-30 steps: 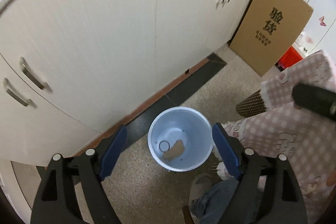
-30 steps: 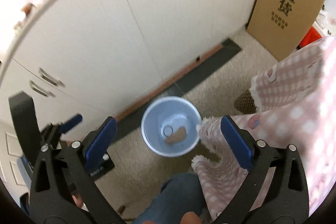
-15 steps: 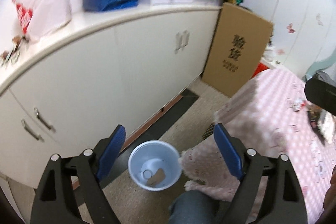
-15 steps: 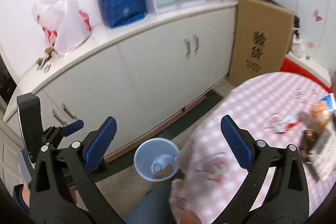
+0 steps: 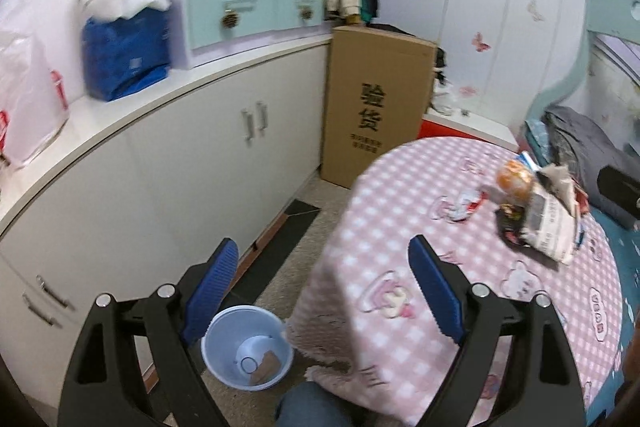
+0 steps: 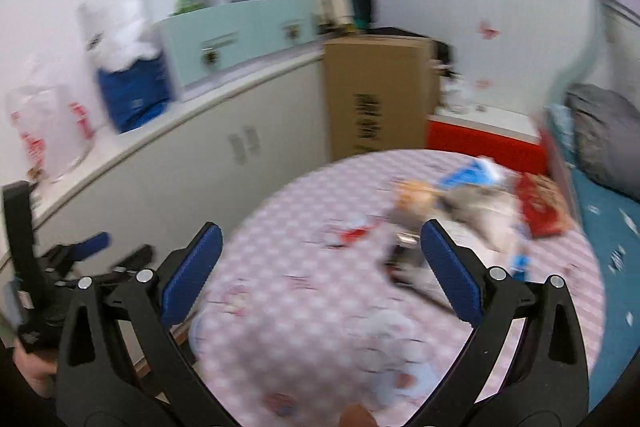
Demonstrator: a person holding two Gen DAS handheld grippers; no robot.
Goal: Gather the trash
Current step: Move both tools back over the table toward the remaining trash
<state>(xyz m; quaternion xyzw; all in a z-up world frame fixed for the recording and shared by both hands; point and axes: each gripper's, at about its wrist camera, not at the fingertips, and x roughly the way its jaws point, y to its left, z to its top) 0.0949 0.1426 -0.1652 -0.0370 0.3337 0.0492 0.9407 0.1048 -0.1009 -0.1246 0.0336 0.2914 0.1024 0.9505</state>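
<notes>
A pale blue bin (image 5: 247, 351) stands on the floor by the table's left edge, with a brown scrap and a ring inside. Trash lies at the far right of the pink checked table (image 5: 460, 291): an orange packet (image 5: 515, 179), crumpled newspaper (image 5: 554, 223), a dark wrapper (image 5: 510, 223). The same pile (image 6: 472, 211) shows blurred in the right wrist view, with a red packet (image 6: 542, 209). My left gripper (image 5: 324, 293) is open and empty above the bin and table edge. My right gripper (image 6: 320, 273) is open and empty over the table.
White cupboards (image 5: 160, 163) run along the left with bags on top. A tall cardboard box (image 5: 374, 111) stands behind the table. A bed with teal cover (image 6: 612, 227) lies to the right. A person's knee (image 5: 308, 405) shows at the bottom.
Both grippers have risen and tilted up from looking down at the bin on the floor; the table with its trash has come into view. Both stay open and empty.
</notes>
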